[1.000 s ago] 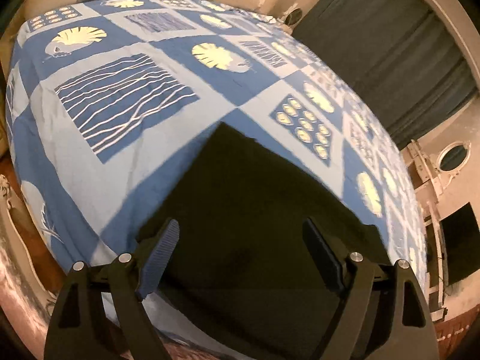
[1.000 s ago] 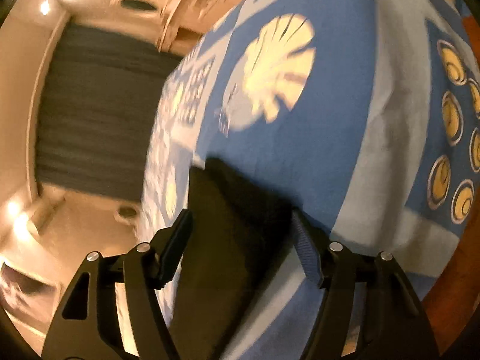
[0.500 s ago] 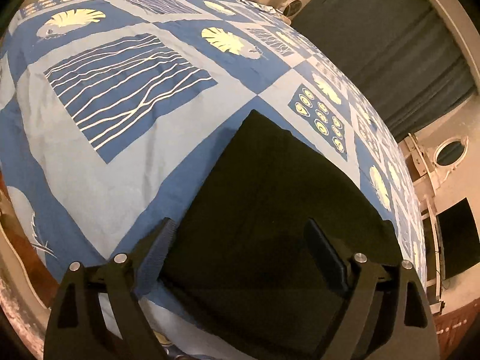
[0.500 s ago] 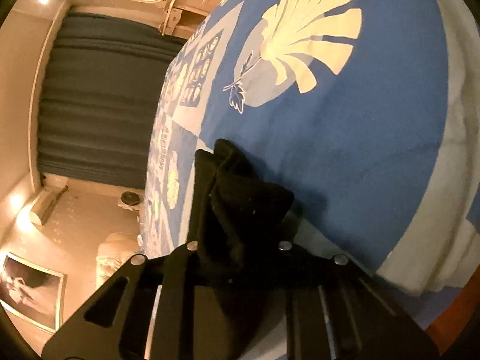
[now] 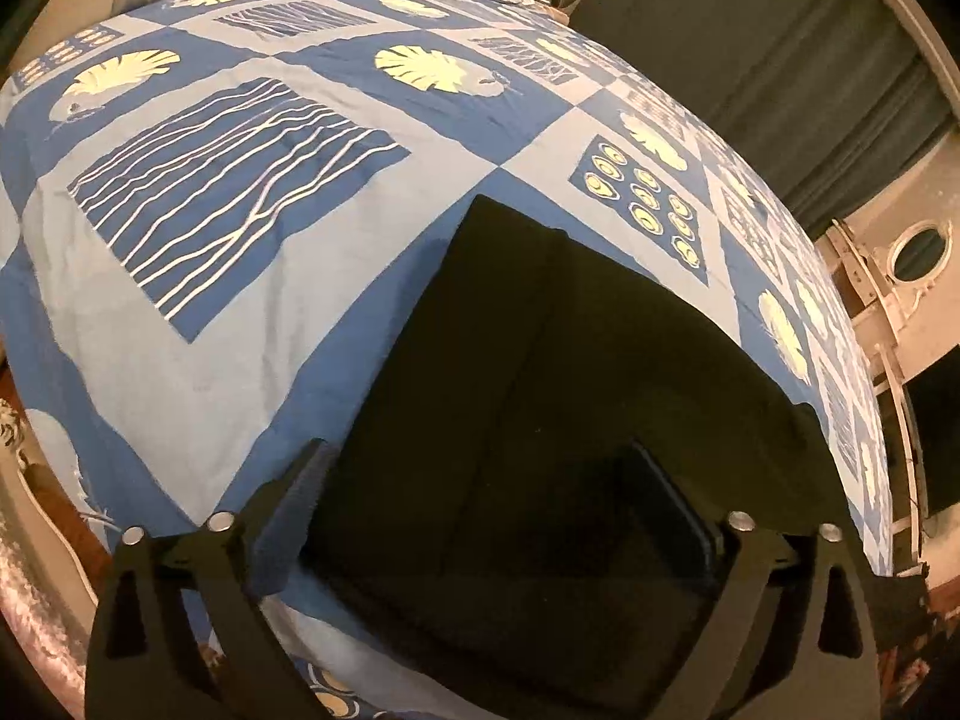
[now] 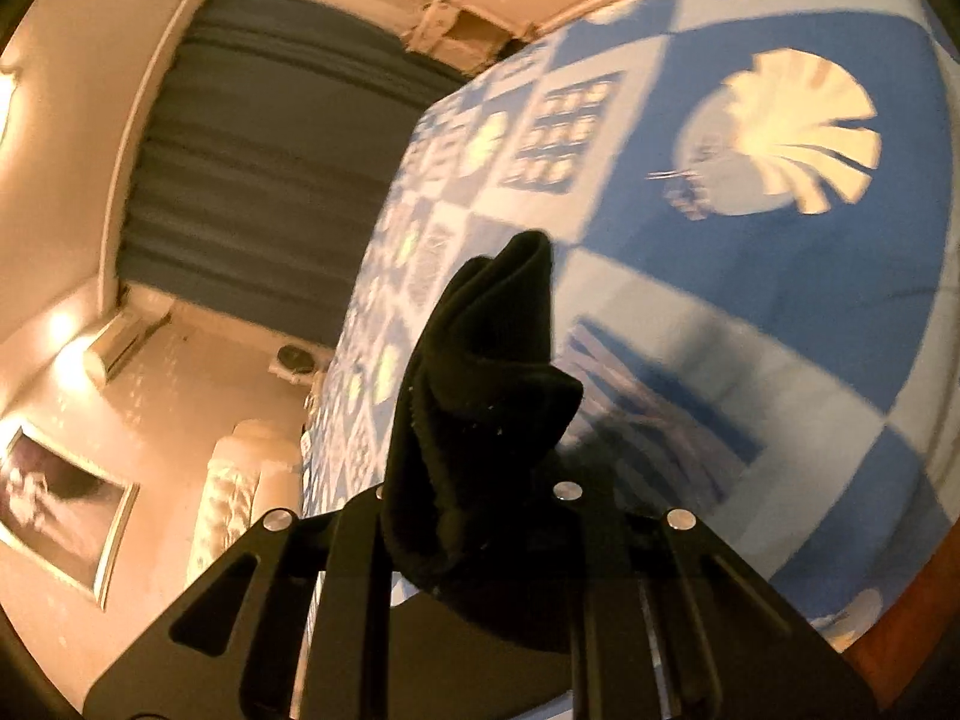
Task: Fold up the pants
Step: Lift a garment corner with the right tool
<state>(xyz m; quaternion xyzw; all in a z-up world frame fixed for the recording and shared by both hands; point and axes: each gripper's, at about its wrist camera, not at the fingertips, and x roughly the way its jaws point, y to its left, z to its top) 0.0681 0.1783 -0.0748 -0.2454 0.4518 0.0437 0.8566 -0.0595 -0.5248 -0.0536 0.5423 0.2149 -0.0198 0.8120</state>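
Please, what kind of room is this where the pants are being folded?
Most likely a bedroom. The black pants lie on a wide bed with a blue patterned bedspread, dark curtains cover one wall, and a framed picture hangs on another wall.

No writing, label, brand, number or sign can be read in either view. The bedspread (image 5: 336, 324) bears only printed patterns of shells, wavy lines and ovals, and the framed picture (image 6: 57, 516) on the wall is too blurred to show any lettering.
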